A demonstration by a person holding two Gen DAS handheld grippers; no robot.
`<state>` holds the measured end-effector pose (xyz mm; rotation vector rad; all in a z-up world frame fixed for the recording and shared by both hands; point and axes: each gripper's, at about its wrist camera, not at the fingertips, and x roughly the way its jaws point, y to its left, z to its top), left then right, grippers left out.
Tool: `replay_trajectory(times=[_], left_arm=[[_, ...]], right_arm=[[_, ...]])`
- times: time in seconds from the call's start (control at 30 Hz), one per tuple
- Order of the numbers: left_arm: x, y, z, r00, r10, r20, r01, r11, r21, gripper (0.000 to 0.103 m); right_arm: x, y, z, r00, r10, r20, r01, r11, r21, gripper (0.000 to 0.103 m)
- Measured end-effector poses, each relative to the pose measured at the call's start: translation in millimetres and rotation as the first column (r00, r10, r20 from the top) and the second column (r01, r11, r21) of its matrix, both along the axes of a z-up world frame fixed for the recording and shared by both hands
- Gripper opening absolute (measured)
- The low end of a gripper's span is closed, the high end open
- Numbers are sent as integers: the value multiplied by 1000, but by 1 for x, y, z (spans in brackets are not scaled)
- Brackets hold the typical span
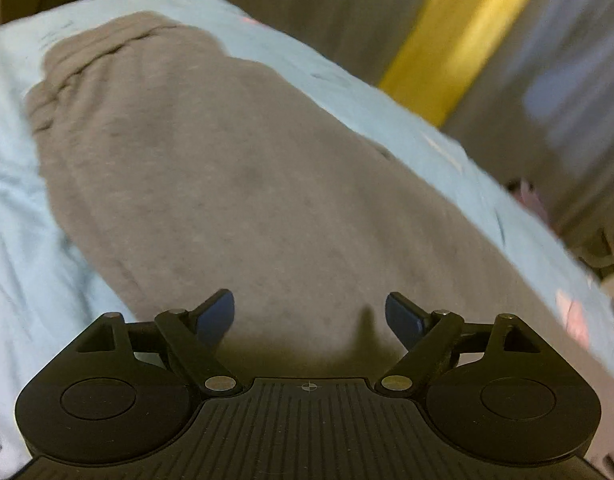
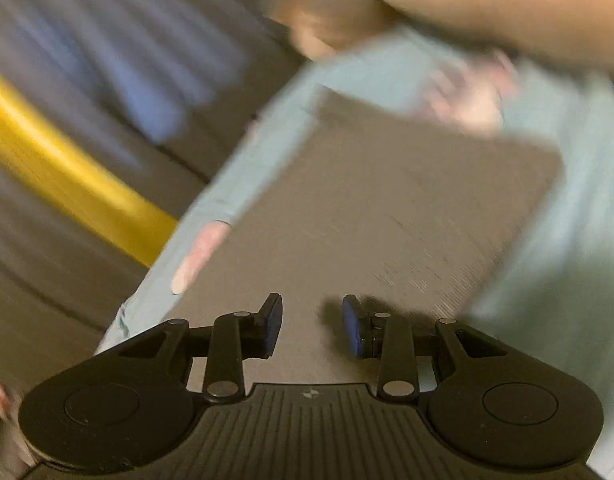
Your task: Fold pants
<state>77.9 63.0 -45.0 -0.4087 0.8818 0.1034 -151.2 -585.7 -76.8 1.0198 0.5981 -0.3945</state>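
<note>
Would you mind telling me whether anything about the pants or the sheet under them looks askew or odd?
Only small things: the grey-brown pants lie flat on the light blue sheet, but their far end is bunched into ridges in the left wrist view. No stain or tear shows, though both views are blurred.

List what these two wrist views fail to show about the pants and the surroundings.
- Left wrist view: the near end of the pants is hidden behind the left gripper.
- Right wrist view: motion blur smears the pants; folds unreadable.
- Both views: the yellow band is too blurred to identify.
</note>
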Motion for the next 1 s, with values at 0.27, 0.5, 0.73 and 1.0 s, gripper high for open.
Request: replay_trajectory(times=[0.27,0.5,0.73,1.0], left_arm=[[11,-24,-6,998,-52,-28,56,986,156,93],[15,-34,-11,997,-60,-40,66,980,189,96],[13,-22,-9,999,-29,-28,32,991,127,96],[13,-27,-9,999,-37,-38,42,986,162,96]], right_arm=[[-71,-31,13,961,-276,7,273,948,-163,37],[-91,-40,-4,955,-276,110,282,959,-38,54],[-56,-54,-12,967,-239,85,244,968,-52,64],[-60,-54,-12,968,-217,121,234,962,-141,29]])
